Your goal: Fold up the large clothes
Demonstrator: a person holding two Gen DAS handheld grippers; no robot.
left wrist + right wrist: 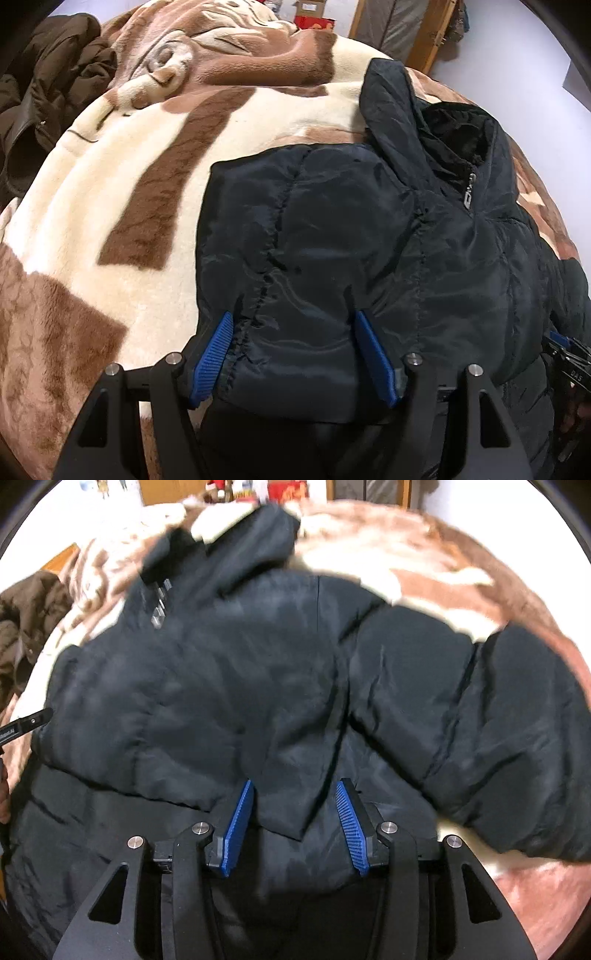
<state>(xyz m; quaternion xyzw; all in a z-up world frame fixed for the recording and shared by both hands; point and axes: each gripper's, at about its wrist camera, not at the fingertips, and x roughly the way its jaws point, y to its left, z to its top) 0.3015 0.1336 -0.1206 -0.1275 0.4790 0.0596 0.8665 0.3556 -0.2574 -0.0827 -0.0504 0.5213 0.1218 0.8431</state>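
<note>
Slippery jacket folds, clamped in both hand-held grippers, may slide free on the bed.

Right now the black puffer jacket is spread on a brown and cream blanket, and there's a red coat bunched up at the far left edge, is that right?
Not quite. The coat bunched at the far left edge is dark brown, not red; the left wrist view shows it clearly. The rest holds: the black puffer jacket is spread on the brown and cream blanket.

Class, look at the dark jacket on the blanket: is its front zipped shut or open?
Zipped shut. On the dark jacket, the metal zipper pull sits up at the collar, and no gap shows below it.
</note>
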